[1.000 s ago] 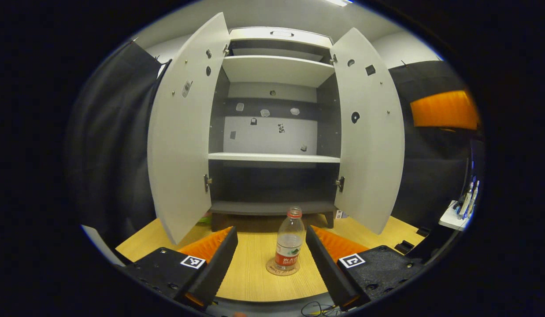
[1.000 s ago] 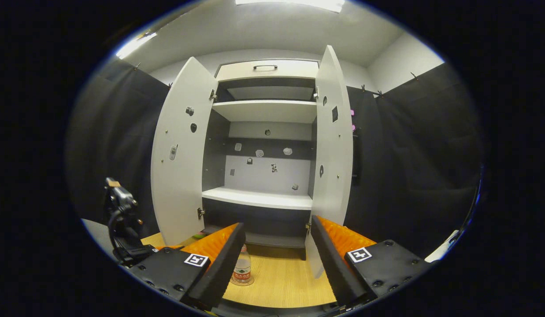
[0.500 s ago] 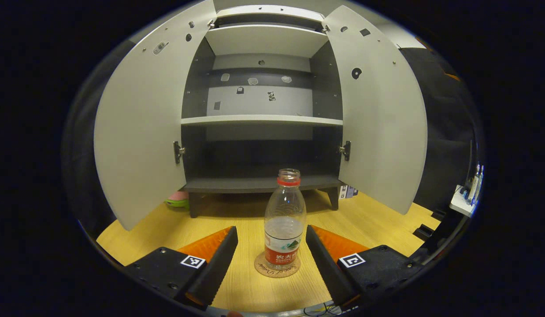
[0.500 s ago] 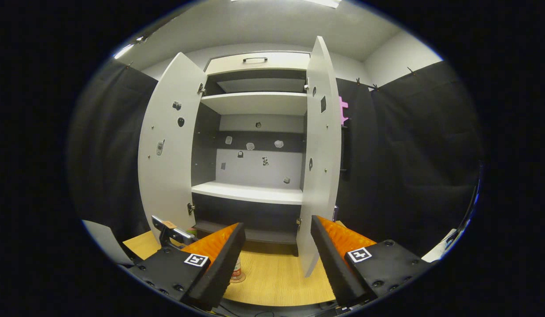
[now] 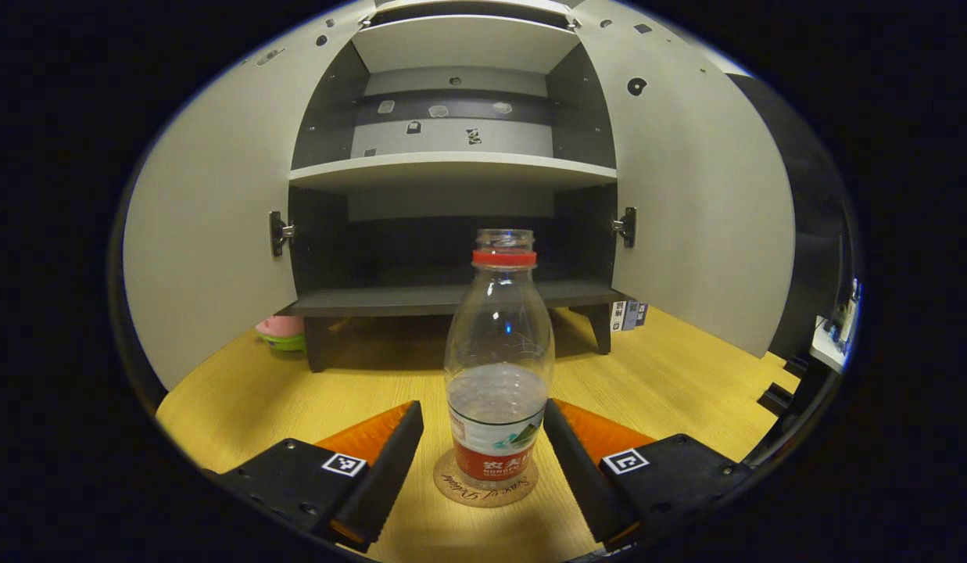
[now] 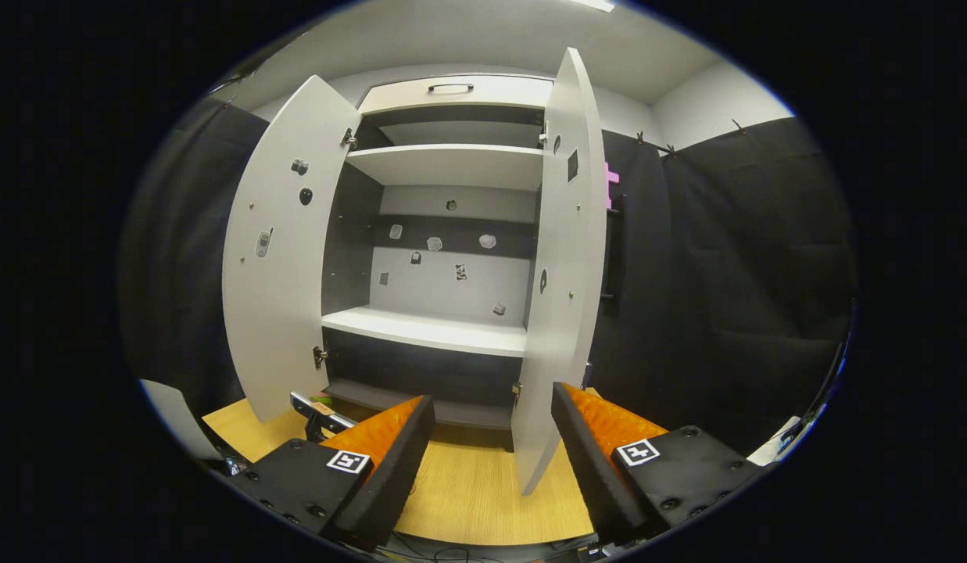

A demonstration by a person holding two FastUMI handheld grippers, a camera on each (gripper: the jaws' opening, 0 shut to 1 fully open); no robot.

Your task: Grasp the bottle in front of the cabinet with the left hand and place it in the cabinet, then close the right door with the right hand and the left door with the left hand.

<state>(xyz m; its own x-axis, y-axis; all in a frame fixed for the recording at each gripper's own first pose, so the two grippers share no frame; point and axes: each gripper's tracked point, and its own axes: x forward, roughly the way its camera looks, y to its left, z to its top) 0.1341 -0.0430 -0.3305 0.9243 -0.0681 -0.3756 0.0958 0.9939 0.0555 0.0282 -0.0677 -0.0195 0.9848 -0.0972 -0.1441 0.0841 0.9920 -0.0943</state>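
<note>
We hold the left gripper (image 5: 483,422) wide, straddling the uncapped water bottle (image 5: 499,367) on its coaster (image 5: 452,486), while the right gripper (image 6: 491,426), also wide, faces the right door (image 6: 565,274).

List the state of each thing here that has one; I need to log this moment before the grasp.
bottle: upright on a coaster, uncapped, partly filled, between the open jaws, not gripped.
left gripper: open, one finger on each side of the bottle.
right gripper: open, holding nothing.
left door: open.
right door: open.
cabinet: shelves bare, bottle not yet inside.
</note>
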